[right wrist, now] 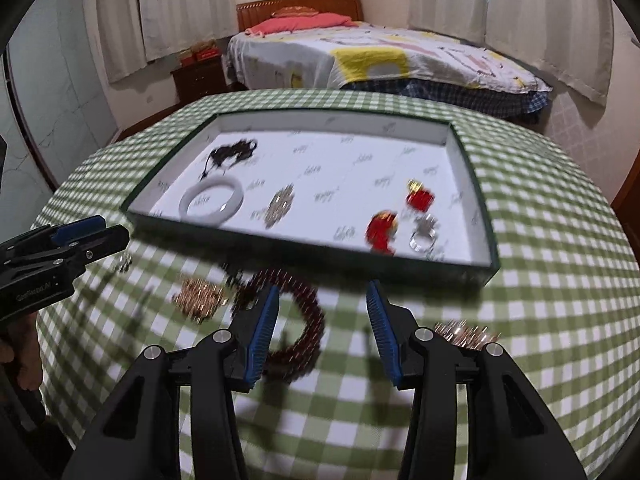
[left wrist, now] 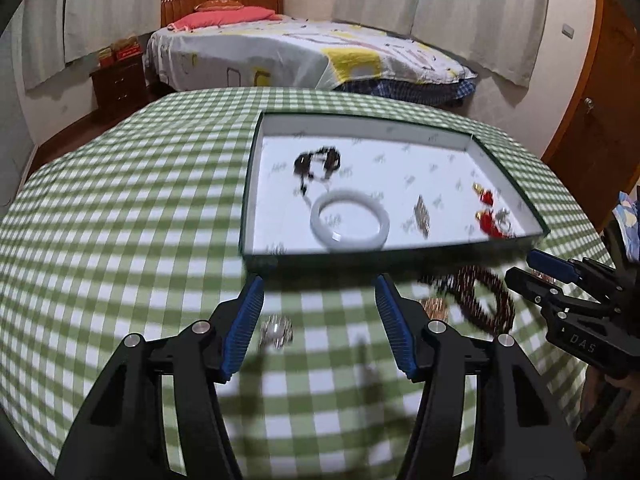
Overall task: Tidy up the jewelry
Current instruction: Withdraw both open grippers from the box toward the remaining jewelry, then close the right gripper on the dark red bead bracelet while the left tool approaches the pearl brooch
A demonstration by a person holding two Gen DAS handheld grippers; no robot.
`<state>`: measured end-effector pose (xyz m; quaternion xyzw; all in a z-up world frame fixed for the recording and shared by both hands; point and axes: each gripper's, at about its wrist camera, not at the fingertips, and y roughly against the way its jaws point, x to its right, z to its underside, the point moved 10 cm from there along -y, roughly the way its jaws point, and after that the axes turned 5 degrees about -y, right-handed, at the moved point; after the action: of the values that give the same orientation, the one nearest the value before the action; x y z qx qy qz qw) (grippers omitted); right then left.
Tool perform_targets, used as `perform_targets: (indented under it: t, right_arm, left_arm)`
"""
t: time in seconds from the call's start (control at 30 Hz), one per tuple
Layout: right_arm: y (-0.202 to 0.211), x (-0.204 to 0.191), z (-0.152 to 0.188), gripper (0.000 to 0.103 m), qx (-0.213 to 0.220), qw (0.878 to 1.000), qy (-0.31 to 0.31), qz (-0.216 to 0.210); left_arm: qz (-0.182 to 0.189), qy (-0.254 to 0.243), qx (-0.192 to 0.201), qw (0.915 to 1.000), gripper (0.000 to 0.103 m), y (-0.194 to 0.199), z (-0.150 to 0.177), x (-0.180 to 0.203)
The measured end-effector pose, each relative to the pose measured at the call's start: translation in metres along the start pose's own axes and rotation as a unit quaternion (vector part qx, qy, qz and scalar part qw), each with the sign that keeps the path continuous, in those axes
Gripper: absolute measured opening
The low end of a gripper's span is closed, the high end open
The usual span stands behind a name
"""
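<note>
A dark green tray (left wrist: 360,258) (right wrist: 280,246) with a white floor holds a black bead string (left wrist: 318,164), a white bangle (left wrist: 350,220), a silver brooch (left wrist: 423,216), red earrings (right wrist: 420,198) and a ring (right wrist: 424,236). On the checked cloth in front lie a silver ring (left wrist: 276,332), a gold cluster (right wrist: 200,300), a dark red bead bracelet (right wrist: 312,320) and a rose-gold piece (right wrist: 468,334). My left gripper (left wrist: 320,284) is open above the cloth, with the silver ring beside its left finger. My right gripper (right wrist: 323,290) is open over the bracelet and grips nothing.
The round table (left wrist: 120,220) wears a green-and-white checked cloth and drops off on all sides. A bed (left wrist: 304,52), a nightstand (left wrist: 118,80) and curtains stand behind it. A hand (right wrist: 24,360) holds the left gripper's handle at the left edge.
</note>
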<state>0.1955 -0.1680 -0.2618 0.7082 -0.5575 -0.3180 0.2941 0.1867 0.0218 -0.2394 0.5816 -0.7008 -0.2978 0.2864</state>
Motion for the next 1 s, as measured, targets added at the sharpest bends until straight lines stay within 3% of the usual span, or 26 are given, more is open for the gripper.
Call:
perform_targets:
  t: [0.07, 0.43, 0.7, 0.93, 1.0]
  right_arm:
    - [-0.002, -0.004, 0.005, 0.063, -0.003, 1.0, 0.001, -0.001]
    - [-0.025, -0.022, 0.016, 0.065, -0.03, 0.999, 0.026, -0.008]
    - [-0.03, -0.022, 0.014, 0.07, -0.026, 0.999, 0.036, -0.001]
    - [-0.027, -0.017, 0.013, 0.051, -0.019, 0.999, 0.032, 0.0]
    - [-0.026, -0.016, 0.013, 0.04, -0.017, 0.999, 0.03, -0.002]
  left_arm:
    - [-0.003, 0.003, -0.005, 1.0, 0.057, 0.002, 0.008, -0.001]
    - [-0.017, 0.014, -0.016, 0.9996, 0.058, 0.005, 0.022, -0.015]
    - [-0.021, 0.016, -0.025, 0.9993, 0.061, -0.002, 0.027, -0.019]
    - [-0.023, 0.018, -0.032, 0.9991, 0.061, -0.01, 0.029, -0.02]
    - [-0.025, 0.017, -0.034, 0.999, 0.061, -0.012, 0.029, -0.021]
